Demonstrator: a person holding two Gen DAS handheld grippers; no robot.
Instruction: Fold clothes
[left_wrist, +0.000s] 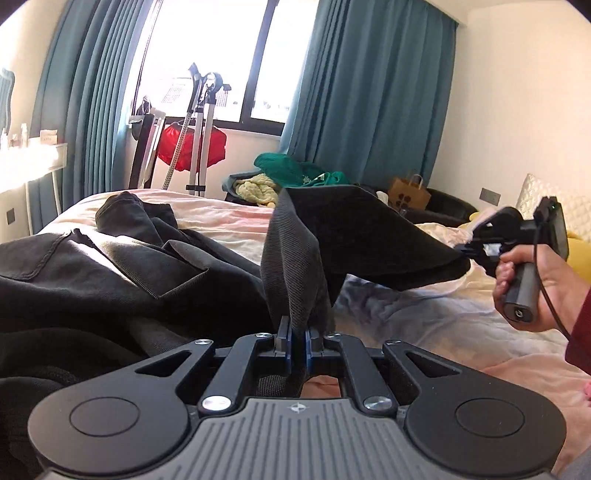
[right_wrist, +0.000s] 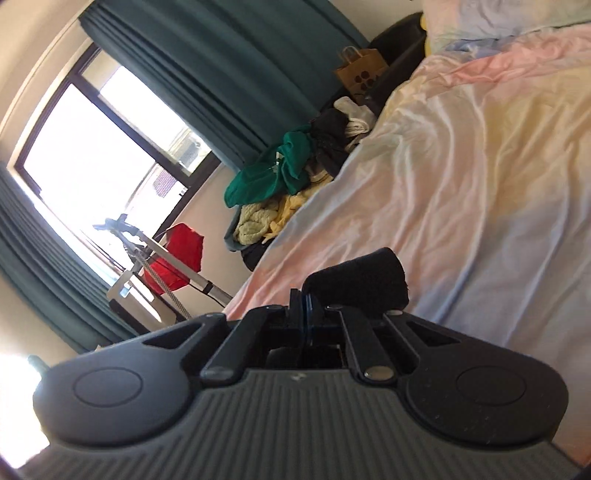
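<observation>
A dark grey ribbed garment (left_wrist: 332, 236) is stretched in the air above the bed between both grippers. My left gripper (left_wrist: 297, 332) is shut on one end of it, the cloth rising straight up from its pads. Off to the right, a hand holds my right gripper (left_wrist: 467, 251), which is shut on the other end. In the right wrist view, a black fold of that garment (right_wrist: 364, 282) bunches beside my right gripper (right_wrist: 306, 299). More dark clothing (left_wrist: 122, 266) lies crumpled on the left side of the bed.
The bed sheet (right_wrist: 480, 177) is pale pink, yellow and blue. A heap of green and yellow clothes (left_wrist: 291, 177) sits beyond the bed, with a brown paper bag (left_wrist: 410, 194) and a black chair nearby. A red bag on a stand (left_wrist: 192, 146) is by the window.
</observation>
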